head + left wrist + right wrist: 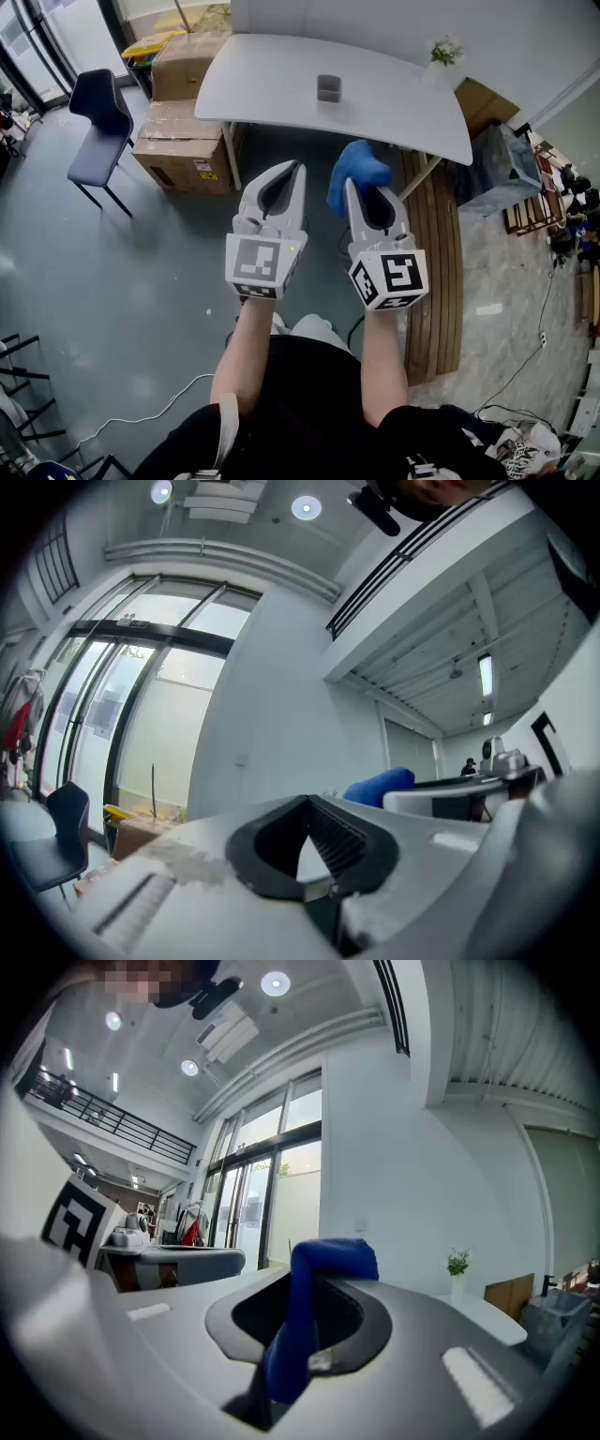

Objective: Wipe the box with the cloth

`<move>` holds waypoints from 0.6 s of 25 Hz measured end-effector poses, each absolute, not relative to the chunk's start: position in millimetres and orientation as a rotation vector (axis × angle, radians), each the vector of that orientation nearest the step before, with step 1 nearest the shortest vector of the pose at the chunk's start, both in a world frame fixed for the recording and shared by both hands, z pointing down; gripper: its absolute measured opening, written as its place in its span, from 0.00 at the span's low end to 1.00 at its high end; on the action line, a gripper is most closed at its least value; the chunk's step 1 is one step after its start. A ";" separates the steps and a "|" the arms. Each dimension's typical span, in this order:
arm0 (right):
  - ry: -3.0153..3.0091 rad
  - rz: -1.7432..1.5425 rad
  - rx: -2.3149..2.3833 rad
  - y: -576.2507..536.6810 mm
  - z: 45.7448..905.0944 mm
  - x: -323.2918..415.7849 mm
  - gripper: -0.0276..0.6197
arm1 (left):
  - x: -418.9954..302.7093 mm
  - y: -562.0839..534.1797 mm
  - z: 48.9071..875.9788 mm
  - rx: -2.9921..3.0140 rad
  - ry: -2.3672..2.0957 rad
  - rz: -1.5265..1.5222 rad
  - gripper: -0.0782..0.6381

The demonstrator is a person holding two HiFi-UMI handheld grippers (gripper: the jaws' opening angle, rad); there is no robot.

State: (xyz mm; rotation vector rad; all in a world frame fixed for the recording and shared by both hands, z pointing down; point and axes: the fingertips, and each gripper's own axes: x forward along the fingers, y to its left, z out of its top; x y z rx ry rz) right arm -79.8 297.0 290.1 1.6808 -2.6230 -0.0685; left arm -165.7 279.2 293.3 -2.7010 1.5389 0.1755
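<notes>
- Ahead of me, across a grey floor [112,281], stands a white desk [272,98]. A dark chair [98,117] and brown cartons [183,141] sit at its left, and a small plant [446,51] stands on its far right corner.
- The grey box [328,88] stands on the desk, well apart from both my grippers.
- My left gripper [289,171]: jaws fully together, nothing between them.
- My right gripper [367,192]: jaws clamped on the blue cloth [356,169], which bunches above their tips on the near side of the desk.

right tool [361,192] gripping blue cloth [354,169], left tool [286,176] just beside, grey box [329,88] on white table [403,108]
</notes>
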 end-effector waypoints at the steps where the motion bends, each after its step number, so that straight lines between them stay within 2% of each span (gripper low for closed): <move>1: -2.629 -0.072 1.683 295.1 288.7 -81.8 0.13 | -167.8 276.7 293.1 -2.698 1.539 0.167 0.11; 15: -2.616 -0.072 1.718 266.8 287.0 -91.7 0.13 | -186.6 248.2 293.6 -2.696 1.537 0.180 0.11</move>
